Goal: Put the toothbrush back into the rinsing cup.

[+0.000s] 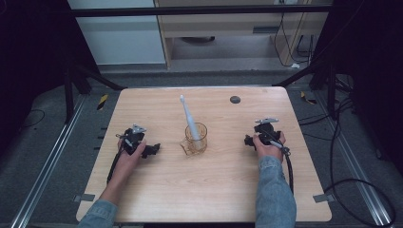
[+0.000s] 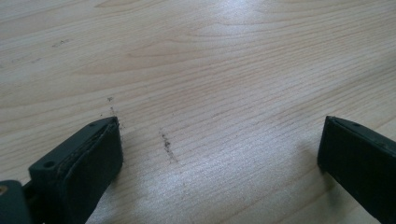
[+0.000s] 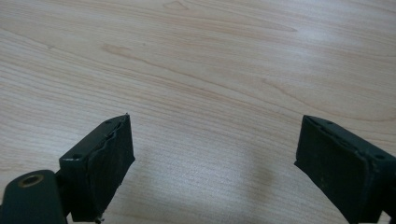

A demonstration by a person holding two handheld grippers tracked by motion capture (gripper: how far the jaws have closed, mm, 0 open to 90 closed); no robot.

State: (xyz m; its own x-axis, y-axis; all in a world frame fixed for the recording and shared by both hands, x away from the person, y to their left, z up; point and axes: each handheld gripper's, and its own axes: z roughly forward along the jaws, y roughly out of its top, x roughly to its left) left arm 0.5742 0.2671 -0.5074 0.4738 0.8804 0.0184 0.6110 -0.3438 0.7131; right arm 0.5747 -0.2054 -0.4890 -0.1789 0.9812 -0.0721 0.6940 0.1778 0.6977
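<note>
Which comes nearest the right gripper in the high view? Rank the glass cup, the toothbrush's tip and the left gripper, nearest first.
From the right gripper:
1. Glass cup, mid-table, to its left.
2. Toothbrush's tip, farther back, leaning away from the cup.
3. Left gripper, across the table on the left side.

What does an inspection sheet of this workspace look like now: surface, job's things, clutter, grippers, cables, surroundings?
Surface: wooden table, small dark scuffs near the left jaws.
Job's things: clear glass cup at centre, white toothbrush standing tilted in it.
Clutter: dark round spot near the far edge; cannot tell what it is.
Grippers: left gripper and right gripper low over the table, jaws apart, empty.
Cables: one trails from each gripper; black cables on the floor at right.
Surroundings: dark frame, wooden cabinet behind.
</note>
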